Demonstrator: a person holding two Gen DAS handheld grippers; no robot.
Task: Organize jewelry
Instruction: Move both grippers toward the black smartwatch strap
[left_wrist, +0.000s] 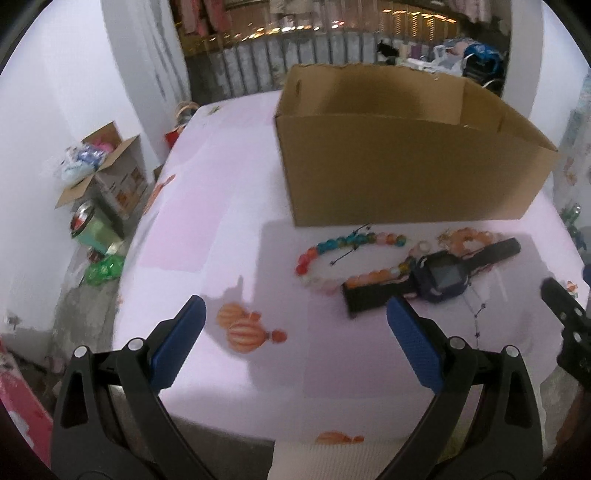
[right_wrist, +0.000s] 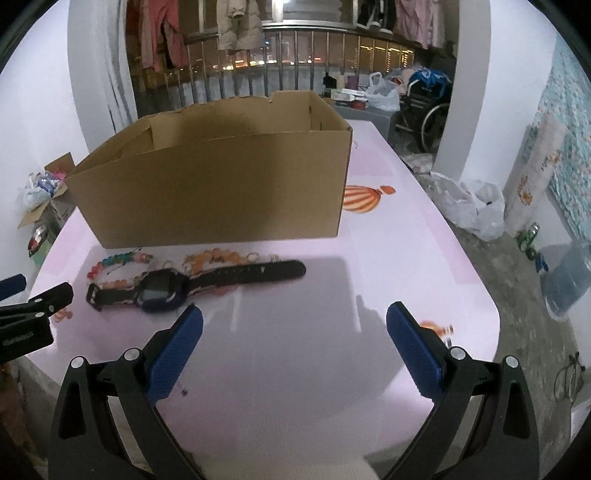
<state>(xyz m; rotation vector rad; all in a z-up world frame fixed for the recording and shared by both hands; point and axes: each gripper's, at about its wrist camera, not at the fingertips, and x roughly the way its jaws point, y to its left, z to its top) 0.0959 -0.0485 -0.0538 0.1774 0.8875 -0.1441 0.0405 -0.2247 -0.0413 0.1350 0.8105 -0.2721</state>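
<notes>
A dark blue watch (left_wrist: 443, 275) (right_wrist: 162, 290) with a black strap lies flat on the pink table, in front of an open cardboard box (left_wrist: 399, 155) (right_wrist: 221, 184). A multicoloured bead bracelet (left_wrist: 328, 251) (right_wrist: 114, 262) and an orange bead bracelet (left_wrist: 469, 236) (right_wrist: 214, 256) lie around the watch. My left gripper (left_wrist: 295, 314) hovers open above the table, left of the jewelry. My right gripper (right_wrist: 293, 321) is open too, to the right of the watch, nothing between its fingers. The inside of the box is mostly hidden.
The pink table (left_wrist: 221, 206) (right_wrist: 388, 258) has pumpkin prints and rounded edges. On the floor to the left stand open cartons (left_wrist: 99, 166) and cans. On the right floor are plastic bags (right_wrist: 472, 206), a water jug (right_wrist: 569, 280) and a wheelchair (right_wrist: 424, 107).
</notes>
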